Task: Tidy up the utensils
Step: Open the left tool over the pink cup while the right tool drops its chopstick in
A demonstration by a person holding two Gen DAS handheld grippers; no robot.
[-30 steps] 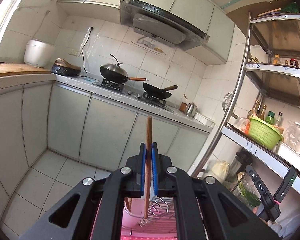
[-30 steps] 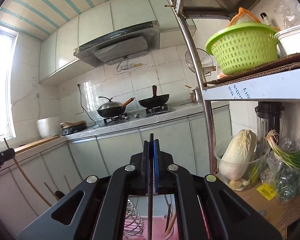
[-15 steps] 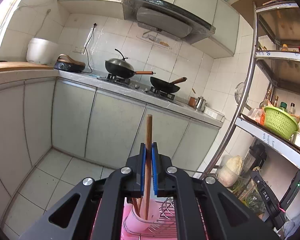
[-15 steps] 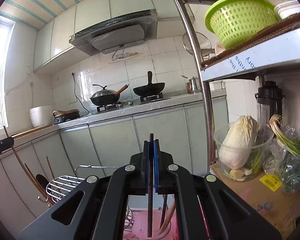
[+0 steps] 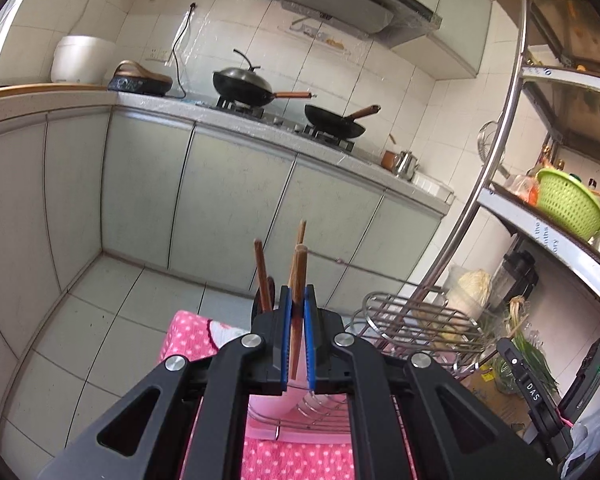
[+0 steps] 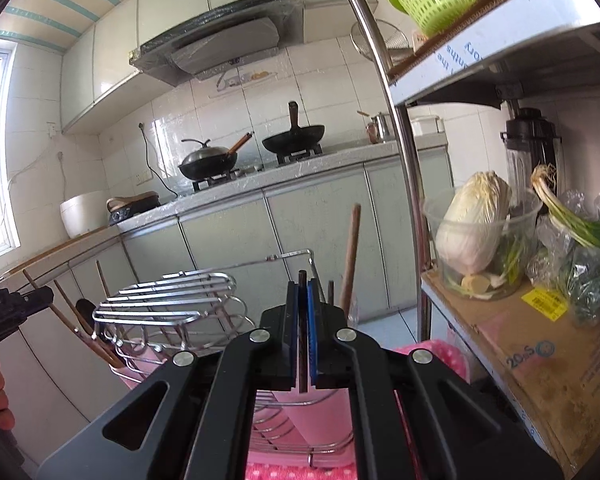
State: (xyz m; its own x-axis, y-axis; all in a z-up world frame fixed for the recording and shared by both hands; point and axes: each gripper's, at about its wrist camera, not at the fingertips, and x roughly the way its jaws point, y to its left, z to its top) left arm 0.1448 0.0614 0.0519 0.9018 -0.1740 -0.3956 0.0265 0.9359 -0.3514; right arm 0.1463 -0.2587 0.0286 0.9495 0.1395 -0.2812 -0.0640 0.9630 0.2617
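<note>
My left gripper (image 5: 296, 292) is shut on a wooden utensil handle (image 5: 298, 280), held upright over a pink utensil cup (image 5: 272, 402) in a wire dish rack (image 5: 412, 320). Two more wooden handles (image 5: 262, 276) stand in the cup beside it. My right gripper (image 6: 303, 286) is shut on a thin dark chopstick (image 6: 302, 344), its lower end over another pink cup (image 6: 320, 412) of the rack (image 6: 168, 300). A brown wooden handle (image 6: 350, 256) stands just behind it. The left gripper (image 6: 24, 304) shows at the far left of the right wrist view.
The rack stands on a pink dotted cloth (image 5: 196, 340). A metal shelf post (image 6: 404, 168) rises right of the rack, with a cabbage tub (image 6: 476, 240), greens and a blender on a shelf. Kitchen cabinets and a stove with two woks (image 5: 244, 88) lie behind.
Both grippers have come down and tilted toward the rack. The wooden handle and the chopstick now sit lower, at the pink cups, and the rack has risen into both views.
</note>
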